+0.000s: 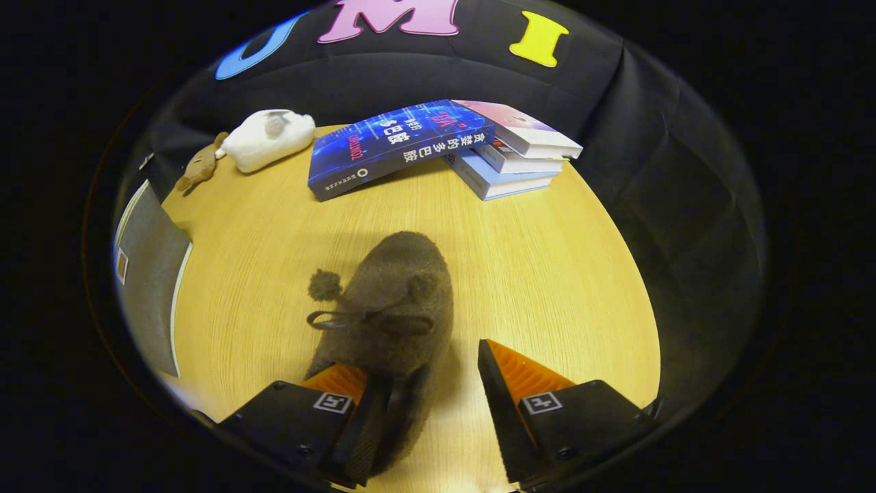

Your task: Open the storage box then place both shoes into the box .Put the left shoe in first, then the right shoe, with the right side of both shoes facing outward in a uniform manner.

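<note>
A fuzzy brown shoe (393, 301) with a pompom and a bow on top lies on the round wooden table (547, 274), toe pointing away from me. Its heel end sits between the fingers of my gripper (419, 373). The left finger (342, 383) touches or nearly touches the shoe's side, and a gap of bare table separates the right finger (520, 376) from it. The gripper is open around the heel. A grey box-like object (147, 274) stands at the table's left edge, partly cut off.
At the back of the table a blue book (397, 144) leans on a stack of books (513, 157). A white plush toy (267, 140) and a small brown plush (200, 168) lie at the back left. Black cloth surrounds the table.
</note>
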